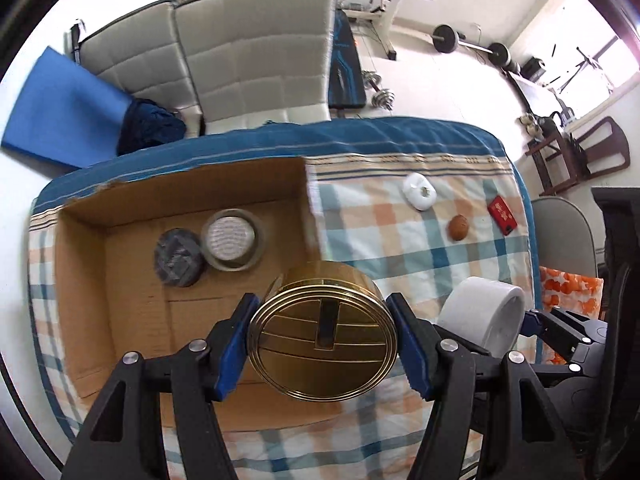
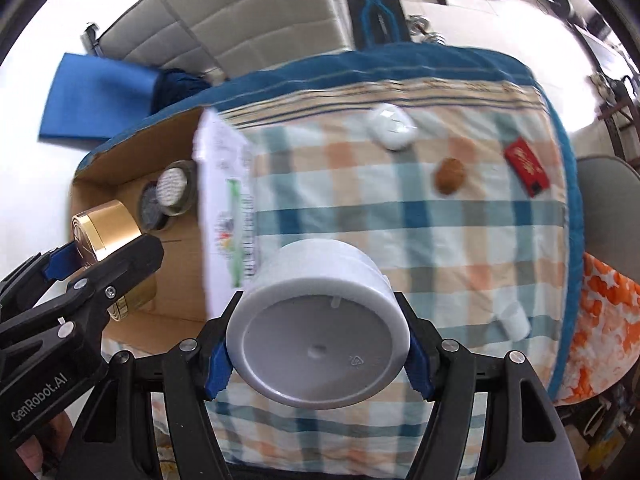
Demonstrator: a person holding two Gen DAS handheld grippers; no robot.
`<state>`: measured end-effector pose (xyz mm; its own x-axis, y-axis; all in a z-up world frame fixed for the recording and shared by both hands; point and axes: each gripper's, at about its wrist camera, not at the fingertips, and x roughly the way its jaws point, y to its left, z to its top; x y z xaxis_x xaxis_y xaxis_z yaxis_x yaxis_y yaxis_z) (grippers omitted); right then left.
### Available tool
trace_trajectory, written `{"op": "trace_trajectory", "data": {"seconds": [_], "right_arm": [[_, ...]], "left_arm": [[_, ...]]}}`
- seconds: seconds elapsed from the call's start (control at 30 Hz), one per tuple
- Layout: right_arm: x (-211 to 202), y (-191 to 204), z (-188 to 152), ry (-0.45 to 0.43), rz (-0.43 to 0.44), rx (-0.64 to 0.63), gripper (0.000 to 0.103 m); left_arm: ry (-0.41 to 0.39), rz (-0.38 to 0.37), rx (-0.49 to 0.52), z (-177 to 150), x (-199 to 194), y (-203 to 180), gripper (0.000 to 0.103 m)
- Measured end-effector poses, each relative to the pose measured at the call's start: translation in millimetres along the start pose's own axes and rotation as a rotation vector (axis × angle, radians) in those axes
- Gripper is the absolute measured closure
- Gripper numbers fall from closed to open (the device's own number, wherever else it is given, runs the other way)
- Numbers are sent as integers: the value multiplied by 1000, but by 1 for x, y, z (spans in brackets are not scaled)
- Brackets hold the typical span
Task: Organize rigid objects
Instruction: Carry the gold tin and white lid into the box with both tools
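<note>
checked bed (image 1: 400, 216) carries the box (image 1: 132, 248) at ten o'clock of both fingers, left clamping gold tin (image 1: 324, 340), right clamping white tub (image 2: 320, 328).

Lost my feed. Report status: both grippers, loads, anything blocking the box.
Left gripper shut on gold tin. Right gripper shut on white tub. Cardboard box below holds two round items; its near half is bare.

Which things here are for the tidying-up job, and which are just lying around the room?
For the job: round gold metal tin in left claw, white plastic tub in right claw, brown cardboard box.

Lying about: barbell weights, blue mat.
</note>
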<state>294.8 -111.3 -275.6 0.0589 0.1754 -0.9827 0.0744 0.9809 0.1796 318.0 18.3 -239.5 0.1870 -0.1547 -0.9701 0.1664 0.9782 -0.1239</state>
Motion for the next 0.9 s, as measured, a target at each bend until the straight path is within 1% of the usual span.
{"op": "trace_trajectory", "data": {"seconds": [0.03, 0.2, 0.3, 0.37, 0.43, 0.53, 0.67, 0.8, 0.9], "right_arm": [[3, 16, 2, 1, 5, -14, 32], [27, 97, 10, 25, 22, -82, 32], [54, 137, 14, 53, 6, -108, 32], [74, 156, 17, 74, -9, -106, 32], [98, 168, 20, 106, -14, -95, 32], [138, 183, 25, 147, -48, -94, 32], [178, 196, 30, 186, -67, -76, 32], [207, 205, 40, 183, -71, -48, 32], [216, 208, 46, 163, -76, -27, 32]], "left_arm": [[-4, 6, -8, -1, -1, 10, 41], [-6, 51, -91, -10, -8, 82, 41], [21, 74, -143, -17, 2, 124, 41], [55, 74, -178, -21, 20, 148, 41], [99, 67, -206, -26, 44, 167, 41], [154, 67, -219, -29, 71, 190, 41], [206, 66, -224, -26, 105, 205, 41], [231, 64, -231, -19, 127, 217, 41], [238, 75, -223, -13, 136, 223, 41]]}}
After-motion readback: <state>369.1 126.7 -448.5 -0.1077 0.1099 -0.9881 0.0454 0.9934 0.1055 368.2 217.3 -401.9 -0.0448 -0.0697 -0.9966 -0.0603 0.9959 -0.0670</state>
